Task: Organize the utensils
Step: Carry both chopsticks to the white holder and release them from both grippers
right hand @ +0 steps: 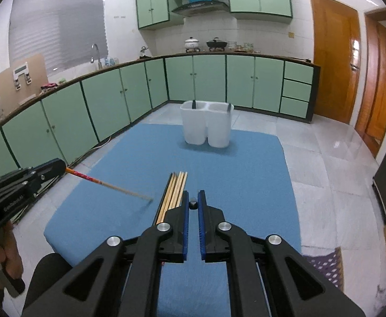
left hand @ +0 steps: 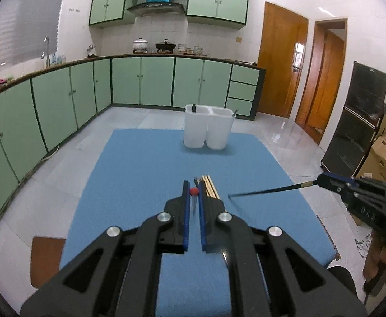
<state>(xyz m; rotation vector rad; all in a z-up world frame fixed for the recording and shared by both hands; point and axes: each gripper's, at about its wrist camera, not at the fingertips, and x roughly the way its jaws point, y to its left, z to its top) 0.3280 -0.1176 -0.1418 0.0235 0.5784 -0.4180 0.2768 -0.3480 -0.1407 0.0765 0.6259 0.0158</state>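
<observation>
A white two-compartment holder [left hand: 208, 129] [right hand: 206, 125] stands at the far end of the blue mat [left hand: 145, 174] [right hand: 245, 174], with a dark utensil in each compartment. Several wooden chopsticks [left hand: 210, 187] [right hand: 173, 196] lie side by side mid-mat. My left gripper [left hand: 193, 190] is shut on a red-topped chopstick [right hand: 108, 184], seen end-on in its own view [left hand: 194, 191]. My right gripper [right hand: 193, 199] is shut on a black chopstick [left hand: 266, 191], seen end-on in its own view [right hand: 193, 205]. Both are held above the mat beside the bundle.
Green kitchen cabinets [left hand: 60, 97] run along the left and back. Wooden doors [left hand: 280, 60] and a black rack [left hand: 362, 121] with cardboard boxes stand to the right. A brown stool [left hand: 46, 259] sits at the mat's left near corner.
</observation>
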